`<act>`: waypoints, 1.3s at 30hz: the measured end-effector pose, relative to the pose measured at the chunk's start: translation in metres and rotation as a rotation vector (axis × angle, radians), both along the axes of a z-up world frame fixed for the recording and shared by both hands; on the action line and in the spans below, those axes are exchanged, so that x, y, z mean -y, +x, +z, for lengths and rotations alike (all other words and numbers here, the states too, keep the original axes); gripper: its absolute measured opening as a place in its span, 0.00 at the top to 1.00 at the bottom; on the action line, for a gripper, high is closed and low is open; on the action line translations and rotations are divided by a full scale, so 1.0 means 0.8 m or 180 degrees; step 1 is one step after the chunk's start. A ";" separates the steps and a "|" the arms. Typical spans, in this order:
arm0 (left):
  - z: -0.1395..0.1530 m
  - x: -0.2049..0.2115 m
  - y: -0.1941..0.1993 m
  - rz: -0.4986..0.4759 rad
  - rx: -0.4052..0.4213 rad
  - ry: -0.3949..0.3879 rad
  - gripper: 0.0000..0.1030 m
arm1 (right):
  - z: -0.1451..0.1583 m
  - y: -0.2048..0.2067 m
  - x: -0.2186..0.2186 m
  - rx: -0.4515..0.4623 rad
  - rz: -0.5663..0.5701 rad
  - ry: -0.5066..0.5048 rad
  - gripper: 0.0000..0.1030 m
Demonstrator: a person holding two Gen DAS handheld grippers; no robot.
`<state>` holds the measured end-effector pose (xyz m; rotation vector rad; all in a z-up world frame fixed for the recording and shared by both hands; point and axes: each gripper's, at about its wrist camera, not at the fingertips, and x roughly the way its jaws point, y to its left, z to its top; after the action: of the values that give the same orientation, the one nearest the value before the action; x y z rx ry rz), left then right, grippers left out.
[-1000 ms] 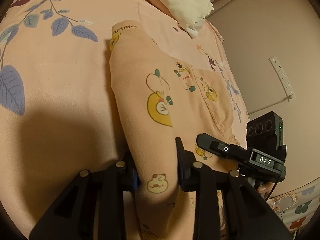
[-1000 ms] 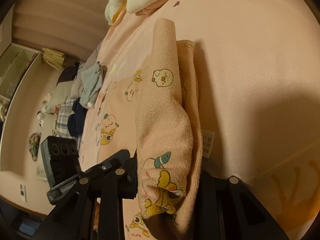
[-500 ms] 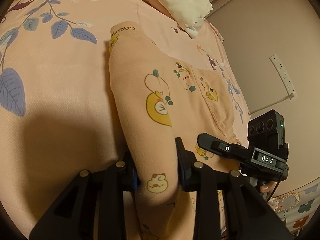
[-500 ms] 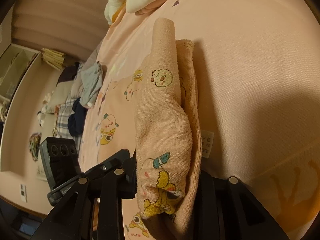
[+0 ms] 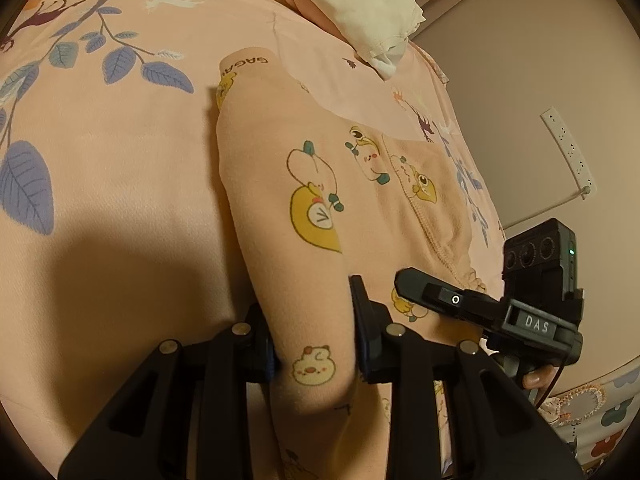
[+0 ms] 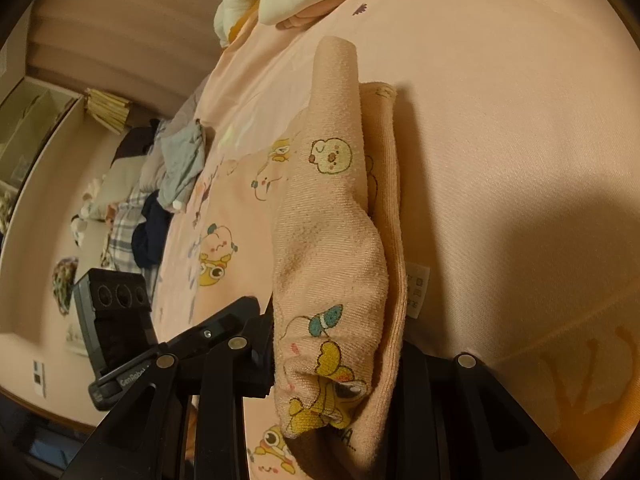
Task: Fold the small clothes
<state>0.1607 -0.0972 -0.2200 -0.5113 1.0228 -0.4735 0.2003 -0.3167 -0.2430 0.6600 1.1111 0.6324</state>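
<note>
A small peach garment (image 5: pixel 304 184) with cartoon prints lies on the pink bedsheet (image 5: pixel 120 168), its near edge lifted. My left gripper (image 5: pixel 314 344) is shut on a fold of that garment near its edge. My right gripper (image 6: pixel 336 364) is shut on a bunched fold of the same garment (image 6: pixel 332 216), with a white care label (image 6: pixel 418 288) showing beside it. In the left wrist view the right gripper (image 5: pixel 492 312) shows at the lower right; in the right wrist view the left gripper (image 6: pixel 120 320) shows at the lower left.
A cream pillow (image 5: pixel 352 4) lies at the head of the bed. A pile of other clothes (image 6: pixel 160 184) sits at the far side of the bed. A wall with a power strip (image 5: pixel 568 144) stands to the right.
Almost nothing has changed. Both grippers keep their hold on the garment, with only a slight drift of the view.
</note>
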 end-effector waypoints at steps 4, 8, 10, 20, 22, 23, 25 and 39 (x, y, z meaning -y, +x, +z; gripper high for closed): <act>0.012 0.005 -0.005 0.0046 0.0064 0.0070 0.75 | 0.018 -0.008 -0.009 0.0244 0.0056 -0.0220 0.72; 0.037 0.006 -0.011 -0.0020 0.0212 0.0025 0.77 | 0.035 -0.012 -0.002 0.0360 0.0002 -0.0128 0.72; 0.057 0.002 -0.015 -0.0035 0.0278 -0.0100 0.77 | 0.053 -0.019 0.005 0.0479 -0.0044 -0.0079 0.72; 0.139 -0.043 -0.059 0.0132 0.0704 -0.0064 0.77 | 0.140 -0.049 -0.030 0.1050 0.0032 -0.0107 0.72; 0.144 -0.058 -0.062 0.0181 0.0711 -0.0069 0.77 | 0.145 -0.048 -0.041 0.1082 0.0059 -0.0091 0.72; 0.146 -0.065 -0.061 0.0210 0.0710 -0.0085 0.77 | 0.146 -0.047 -0.046 0.1088 0.0083 -0.0073 0.72; 0.151 -0.084 -0.070 0.0264 0.0724 -0.0077 0.77 | 0.146 -0.042 -0.057 0.1083 0.0148 -0.0045 0.72; 0.178 -0.186 -0.124 0.0794 0.0968 -0.0057 0.77 | 0.185 -0.045 -0.172 0.1248 0.0669 -0.0088 0.72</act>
<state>0.0614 0.0519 -0.0774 -0.5556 0.6536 -0.3255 0.1644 -0.1788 -0.0951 0.3747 0.8248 0.8830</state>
